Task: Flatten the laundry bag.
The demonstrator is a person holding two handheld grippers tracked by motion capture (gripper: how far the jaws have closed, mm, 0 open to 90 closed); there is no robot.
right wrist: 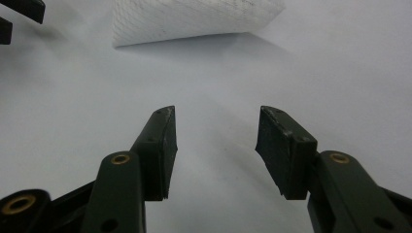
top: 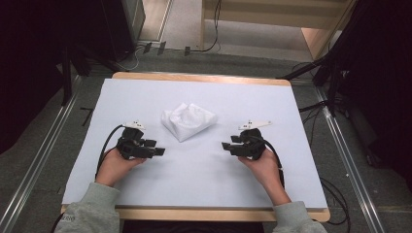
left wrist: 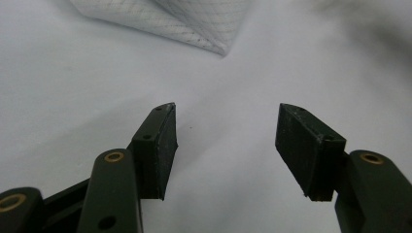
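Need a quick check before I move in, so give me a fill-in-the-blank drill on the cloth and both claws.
1. The white cloth lies crumpled on the table ____ the two claws.
2. The left claw has its jaws ____, with nothing in them.
3. The right claw is ____ the cloth, not touching it.
4. The sheet covering the table is ____ in colour.

Missing words: between; open; apart from; white
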